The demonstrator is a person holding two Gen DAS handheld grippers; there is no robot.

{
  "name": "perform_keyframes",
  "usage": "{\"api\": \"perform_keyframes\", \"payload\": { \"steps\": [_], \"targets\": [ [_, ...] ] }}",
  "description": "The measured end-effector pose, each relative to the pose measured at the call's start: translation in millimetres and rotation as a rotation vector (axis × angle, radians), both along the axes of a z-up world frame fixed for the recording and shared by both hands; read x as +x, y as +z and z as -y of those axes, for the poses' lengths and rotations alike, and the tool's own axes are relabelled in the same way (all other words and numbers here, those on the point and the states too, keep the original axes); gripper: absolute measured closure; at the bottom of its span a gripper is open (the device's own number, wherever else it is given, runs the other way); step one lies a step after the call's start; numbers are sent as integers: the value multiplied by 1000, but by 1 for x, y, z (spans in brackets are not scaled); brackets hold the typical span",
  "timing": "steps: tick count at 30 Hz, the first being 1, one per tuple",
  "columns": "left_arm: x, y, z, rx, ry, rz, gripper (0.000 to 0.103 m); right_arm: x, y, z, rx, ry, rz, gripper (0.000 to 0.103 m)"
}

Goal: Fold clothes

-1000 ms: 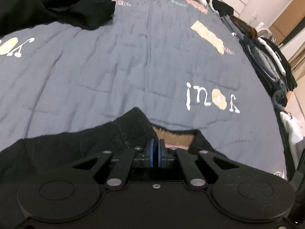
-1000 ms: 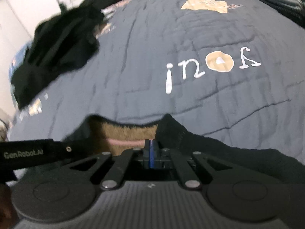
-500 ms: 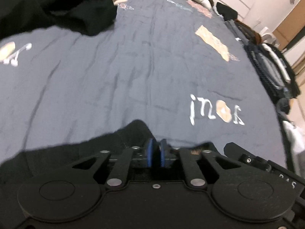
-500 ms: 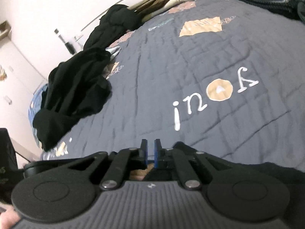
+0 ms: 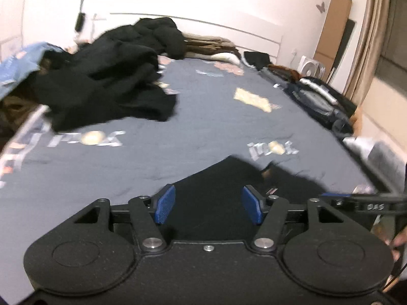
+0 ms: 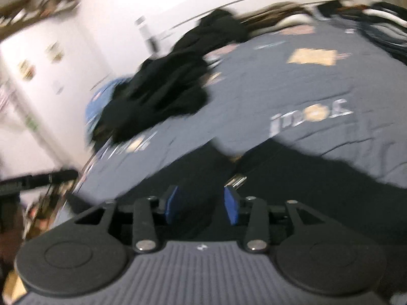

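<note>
Claw (image 5: 208,207) on the left stands wide, gripping nothing; below and ahead of it a black garment (image 5: 229,178) lies on the near edge of the bed (image 5: 203,117). Farther back on the left a heap (image 5: 106,86) of dark clothes sits unfolded, and stacks (image 5: 320,99) line the right edge.

From the right view, blurred, that claw (image 6: 202,203) is parted too, over the same garment (image 6: 292,175). How neatly it is folded I cannot tell; the heap (image 6: 162,96) suggests plenty is left.
</note>
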State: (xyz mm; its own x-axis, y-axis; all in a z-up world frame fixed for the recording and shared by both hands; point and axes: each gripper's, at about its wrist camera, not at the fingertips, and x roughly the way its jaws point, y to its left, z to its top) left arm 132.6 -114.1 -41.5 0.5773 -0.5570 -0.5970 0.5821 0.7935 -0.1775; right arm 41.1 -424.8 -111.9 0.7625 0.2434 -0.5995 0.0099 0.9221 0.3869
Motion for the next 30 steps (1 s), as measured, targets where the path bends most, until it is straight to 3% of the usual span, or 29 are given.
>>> {"api": "perform_keyframes", "payload": {
  "steps": [3,6,12,15,21,25,27,30],
  "targets": [
    [-4,-3,-48,18,75,6,44,-20,6,-30,-21,78,20,59],
    [-10,-11,-71,50,72,15,44,-31,2,-65,-39,164,35,59],
    [-14,-31,-67,118,-5,63,44,-36,-13,-127,-103,319,91,59],
    [-7,-40,-60,136,-49,86,39,-31,-19,-132,-63,346,124,59],
    [14,-70,-45,194,-139,60,37,-17,-57,-158,-67,503,1,58],
    [19,-90,-42,211,-250,-39,37,-13,-72,-162,-54,519,-24,54],
    [24,-89,-54,161,-273,-90,36,-11,-73,-159,-31,516,-33,53],
    [43,-80,-96,-48,-205,-215,29,-8,-72,-154,10,511,-49,53]
  ]
}}
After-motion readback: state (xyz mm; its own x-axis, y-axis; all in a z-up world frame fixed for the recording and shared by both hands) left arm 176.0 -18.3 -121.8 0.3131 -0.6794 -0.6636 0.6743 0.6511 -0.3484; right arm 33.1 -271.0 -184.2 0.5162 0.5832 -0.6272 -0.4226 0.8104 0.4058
